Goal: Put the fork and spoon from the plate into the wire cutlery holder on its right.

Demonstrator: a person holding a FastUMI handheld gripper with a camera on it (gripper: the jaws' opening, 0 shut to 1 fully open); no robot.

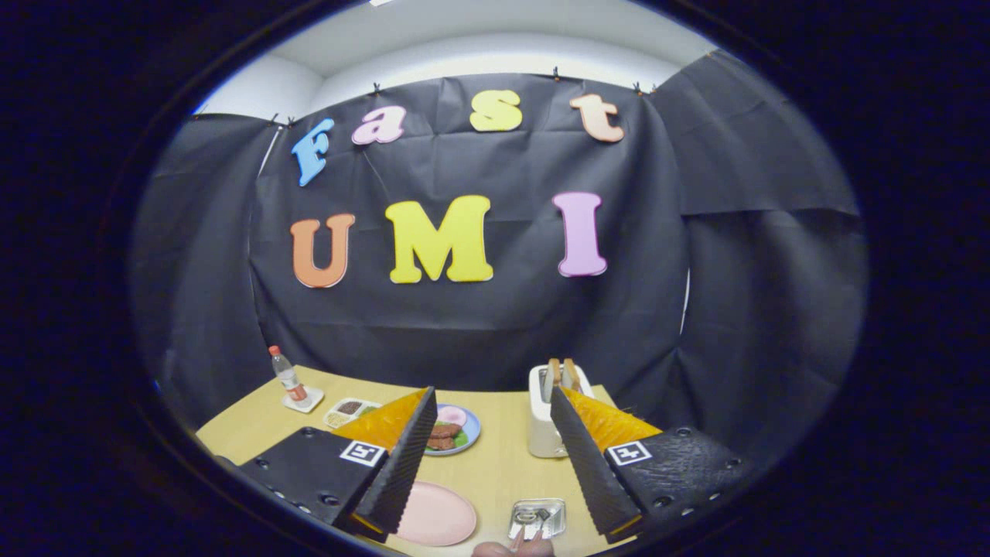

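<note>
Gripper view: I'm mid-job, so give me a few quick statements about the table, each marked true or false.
1. The gripper has its jaws open. True.
2. The white toaster has empty slots. False: bread slices stick up out of it.
3. The silvery wire cutlery holder sits right of the round pink plate. True.
4. The clear plastic bottle with a red cap lies on its side. False: it stands upright on a small white coaster.
5. The blue plate of food lies beyond the pink plate. True.
</note>
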